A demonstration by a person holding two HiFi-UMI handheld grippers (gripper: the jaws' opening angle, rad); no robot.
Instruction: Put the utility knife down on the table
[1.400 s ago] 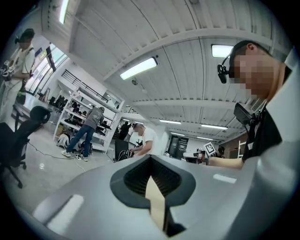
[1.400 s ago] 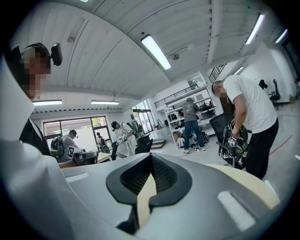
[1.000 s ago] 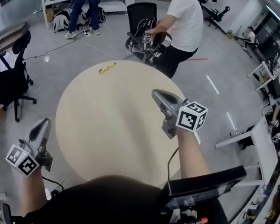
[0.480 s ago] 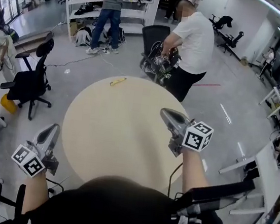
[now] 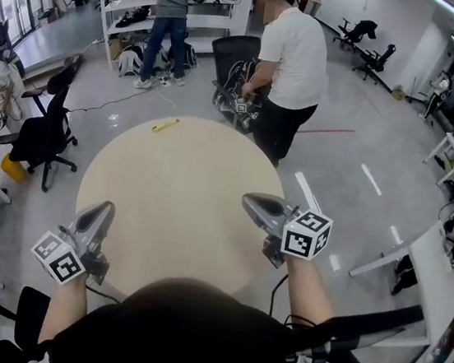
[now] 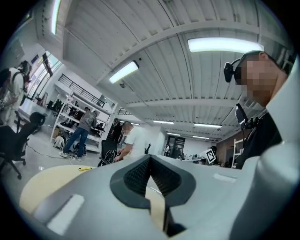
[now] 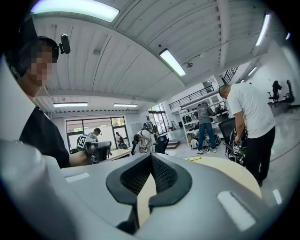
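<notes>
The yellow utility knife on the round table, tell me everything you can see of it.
The slim yellow utility knife lies flat near the far edge of the round beige table, set at an angle with its right end farther away. It looks like plastic, and it is too small to tell whether the blade is out. Only the tabletop touches it. The left tool and right tool, both shut and empty, are well short of it.
</notes>
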